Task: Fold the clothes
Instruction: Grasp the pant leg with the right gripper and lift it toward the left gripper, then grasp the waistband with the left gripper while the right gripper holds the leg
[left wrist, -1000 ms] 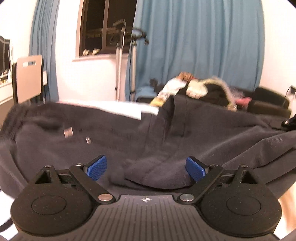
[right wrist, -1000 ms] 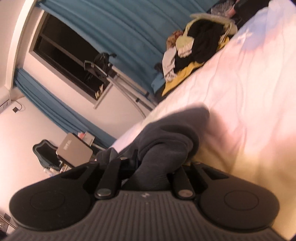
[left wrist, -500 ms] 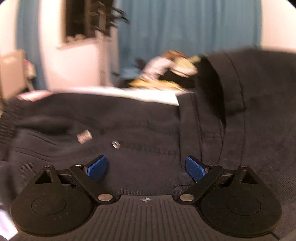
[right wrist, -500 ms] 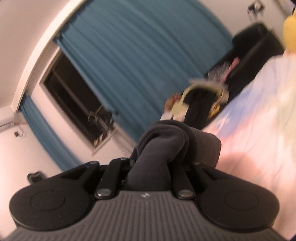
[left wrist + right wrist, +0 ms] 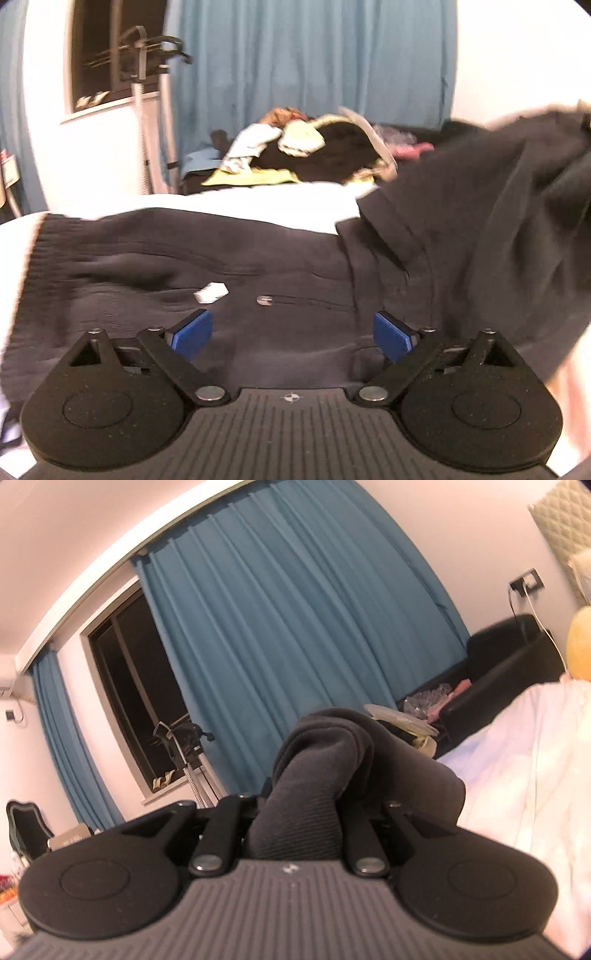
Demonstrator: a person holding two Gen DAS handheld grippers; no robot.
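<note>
On the white bed sheet [image 5: 258, 203] that fills the lower field of my left wrist view lies one dark grey knit garment [image 5: 184, 266], spread flat with its ribbed hem at the left edge. I count on it one small white tag [image 5: 210, 292] and one metal zip pull [image 5: 265, 300]. The garment's right portion [image 5: 498, 221] is raised off the bed toward the upper right.

My left gripper [image 5: 291, 334] hangs just over the flat cloth with its two blue pads [image 5: 192, 334] set wide apart and nothing pinched between them. My right gripper [image 5: 303, 812] is clamped on a bunched fold of the same dark grey knit garment [image 5: 325, 768], which rises out from between the two black fingers; the pads themselves are hidden by the cloth.

Behind the bed hang two teal pleated curtains: a broad one [image 5: 295, 627] and a narrow one [image 5: 62, 738], flanking one dark window [image 5: 140, 701]. In front of the window stands one white pole stand with a black head [image 5: 142, 92]. Beyond the far edge of the bed I see one heap of mixed clothes [image 5: 306, 147], black, white and yellow-green, resting on one black sofa [image 5: 506, 664]. One wall socket with a white cable [image 5: 526, 579] sits above the sofa. One black ornate chair [image 5: 26, 830] stands at the left edge of the right wrist view.
</note>
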